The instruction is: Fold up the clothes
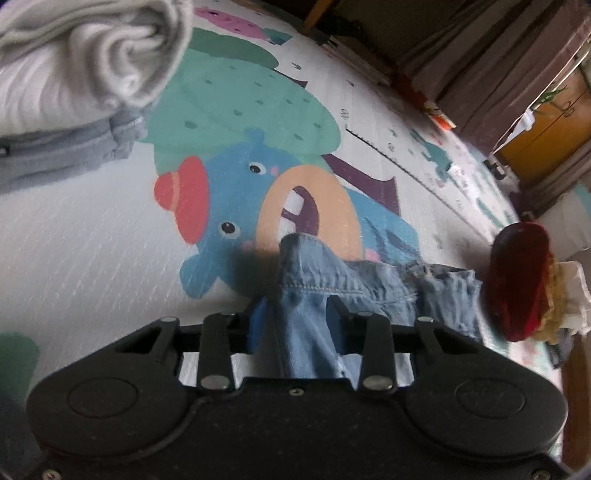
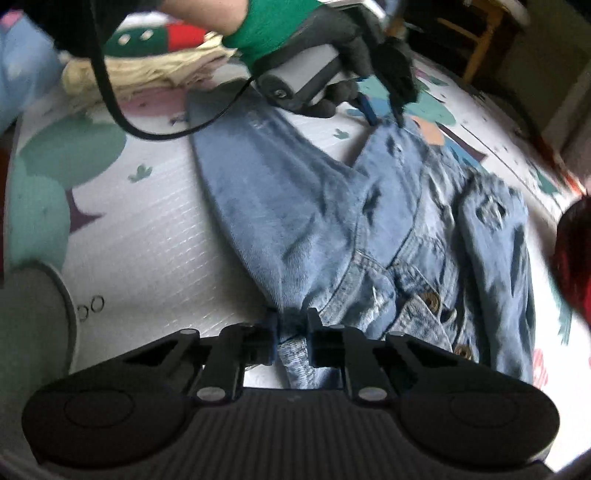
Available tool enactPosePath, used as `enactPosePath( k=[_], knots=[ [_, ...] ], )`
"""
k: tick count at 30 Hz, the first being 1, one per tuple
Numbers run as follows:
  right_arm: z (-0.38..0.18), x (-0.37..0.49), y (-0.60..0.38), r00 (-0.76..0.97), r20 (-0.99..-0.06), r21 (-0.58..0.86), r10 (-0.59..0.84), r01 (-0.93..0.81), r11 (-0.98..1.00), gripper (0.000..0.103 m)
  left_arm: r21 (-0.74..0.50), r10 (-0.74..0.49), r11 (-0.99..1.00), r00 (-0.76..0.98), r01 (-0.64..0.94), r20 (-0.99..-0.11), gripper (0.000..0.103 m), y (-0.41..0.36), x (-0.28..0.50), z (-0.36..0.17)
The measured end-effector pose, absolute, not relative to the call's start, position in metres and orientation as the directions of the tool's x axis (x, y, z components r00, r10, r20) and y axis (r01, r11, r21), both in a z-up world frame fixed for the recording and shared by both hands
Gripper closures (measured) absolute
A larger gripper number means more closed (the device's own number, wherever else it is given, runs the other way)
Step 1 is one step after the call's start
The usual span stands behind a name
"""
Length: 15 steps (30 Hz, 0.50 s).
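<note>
With both grippers — left gripper (image 1: 293, 314), right gripper (image 2: 291, 325) — pinching only thin edges of the denim jacket (image 2: 369, 221), could slip free mid-fold and bunch.

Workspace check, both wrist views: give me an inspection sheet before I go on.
Surface: cartoon play mat.
Job's things: denim jacket spread on the mat.
Clutter: rolled grey cloth on a folded pile; red item; cream cloth.
Grippers: left gripper and right gripper both have jaws pinching denim; gloved hand holds the left one.
Cables: black cable over the mat.
Surroundings: curtains.
</note>
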State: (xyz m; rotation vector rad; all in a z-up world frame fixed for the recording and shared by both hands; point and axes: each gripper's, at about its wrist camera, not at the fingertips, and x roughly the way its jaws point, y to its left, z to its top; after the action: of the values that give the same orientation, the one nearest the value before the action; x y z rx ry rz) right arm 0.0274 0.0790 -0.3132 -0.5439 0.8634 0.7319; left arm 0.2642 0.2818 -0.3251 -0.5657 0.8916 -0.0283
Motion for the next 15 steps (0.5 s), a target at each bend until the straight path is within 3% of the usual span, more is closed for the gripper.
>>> enactPosePath(
  k=[3, 5, 8, 15],
  knots=[
    [-0.311, 0.031, 0.073, 0.435, -0.823, -0.102, 0.365, -0.746, 0.658, 0.090, -0.492, -0.265, 0.843, 0.628, -0.219, -0.732, 0.070, 0.283, 0.268, -0.328],
    [-0.310, 0.032, 0.070, 0.434, -0.819, -0.086, 0.375, -0.739, 0.668, 0.091, -0.486, -0.254, 0.843, 0.626, -0.230, -0.737, 0.083, 0.283, 0.268, -0.328],
    [-0.307, 0.035, 0.067, 0.435, -0.811, -0.057, 0.390, -0.722, 0.689, 0.091, -0.488, -0.246, 0.837, 0.626, -0.248, -0.740, 0.096, 0.284, 0.267, -0.327],
    [-0.295, 0.039, 0.051, 0.441, -0.788, 0.043, 0.430, -0.658, 0.752, 0.094, -0.482, -0.207, 0.823, 0.631, -0.301, -0.748, 0.101, 0.277, 0.261, -0.306]
  ],
)
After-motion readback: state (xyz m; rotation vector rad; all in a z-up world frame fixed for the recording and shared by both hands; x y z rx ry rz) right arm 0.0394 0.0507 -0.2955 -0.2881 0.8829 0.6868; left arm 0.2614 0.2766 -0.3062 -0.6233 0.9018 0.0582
